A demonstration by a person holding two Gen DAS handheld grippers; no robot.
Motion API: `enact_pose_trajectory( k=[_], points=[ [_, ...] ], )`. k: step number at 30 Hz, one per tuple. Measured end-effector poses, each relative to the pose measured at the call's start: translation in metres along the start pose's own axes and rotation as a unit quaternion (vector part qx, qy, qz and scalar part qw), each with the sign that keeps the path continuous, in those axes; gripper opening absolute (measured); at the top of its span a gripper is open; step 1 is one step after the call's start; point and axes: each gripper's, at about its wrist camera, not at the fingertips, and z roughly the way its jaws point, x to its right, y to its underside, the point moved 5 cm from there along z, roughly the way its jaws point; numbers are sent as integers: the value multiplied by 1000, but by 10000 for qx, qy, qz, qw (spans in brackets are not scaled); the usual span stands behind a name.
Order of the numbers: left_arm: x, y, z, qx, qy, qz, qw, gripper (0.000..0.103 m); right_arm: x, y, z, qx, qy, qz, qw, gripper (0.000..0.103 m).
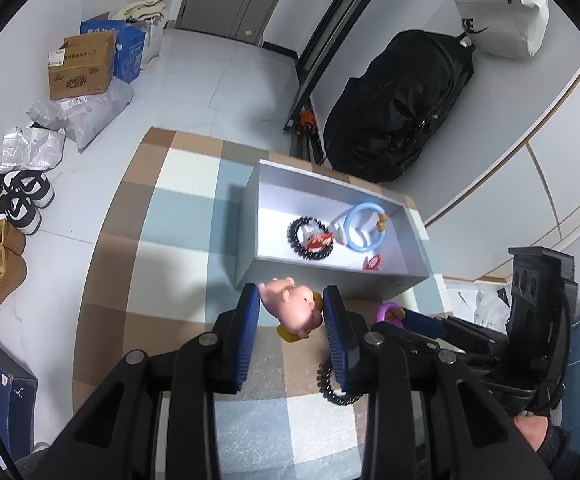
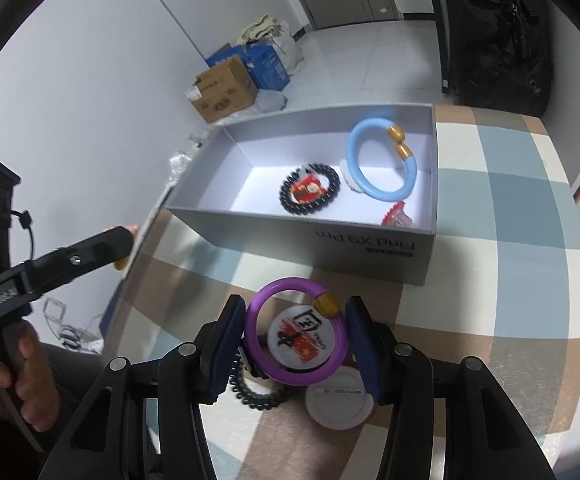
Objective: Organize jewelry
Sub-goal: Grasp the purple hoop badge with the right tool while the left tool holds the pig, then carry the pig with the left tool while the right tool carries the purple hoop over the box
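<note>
Our left gripper (image 1: pixel 291 312) has its fingers clenched on a pink pig figure (image 1: pixel 293 309), held above the checked bench (image 1: pixel 177 240) just short of the grey box (image 1: pixel 330 276). Our right gripper (image 2: pixel 296 340) grasps a purple bangle (image 2: pixel 258 354) between its fingers, over 2 round badges (image 2: pixel 302 334) and a black beaded bracelet (image 2: pixel 255 398). Inside the box lie a blue bangle (image 2: pixel 382 190), a second black beaded bracelet (image 2: pixel 332 184) and red trinkets (image 2: pixel 397 213).
</note>
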Motion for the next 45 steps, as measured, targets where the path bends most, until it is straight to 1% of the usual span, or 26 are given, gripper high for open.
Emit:
enact_pose_trajectory(
  k=[3,7,13,18,27,31,34,36,39,42,45],
  points=[
    [4,-5,0,110,35,-29,9999,27,-9,-6,-6,102,-213,-15,9997,50],
    [8,-14,2,253,41,-73,9996,27,-15,-18,-20,361,-458,1,9983,50],
    [15,-24,9,340,-4,-65,9994,27,-15,-42,-34,792,-486,55,9957,50],
    [23,-35,14,380,82,-124,9992,27,-9,-59,-39,984,-468,140,9939,50],
    [24,-51,36,243,117,-307,9992,27,4,-85,-24,873,-289,344,9952,50],
    [19,-52,44,140,106,-382,9991,27,15,-88,-20,834,-231,436,9953,51],
    [16,-54,48,77,129,-437,9989,27,24,-88,-14,728,-222,568,9955,51],
    [18,-55,52,34,139,-406,9991,27,29,-88,-10,682,-222,631,9954,51],
    [22,-56,55,22,92,-273,9996,27,33,-87,-6,621,-268,681,9954,51],
    [22,-56,58,-24,98,-261,9996,27,36,-86,-3,575,-361,797,9945,51],
    [23,-55,62,-66,109,-241,9996,27,44,-85,-1,529,-620,1170,9898,52]
  ],
)
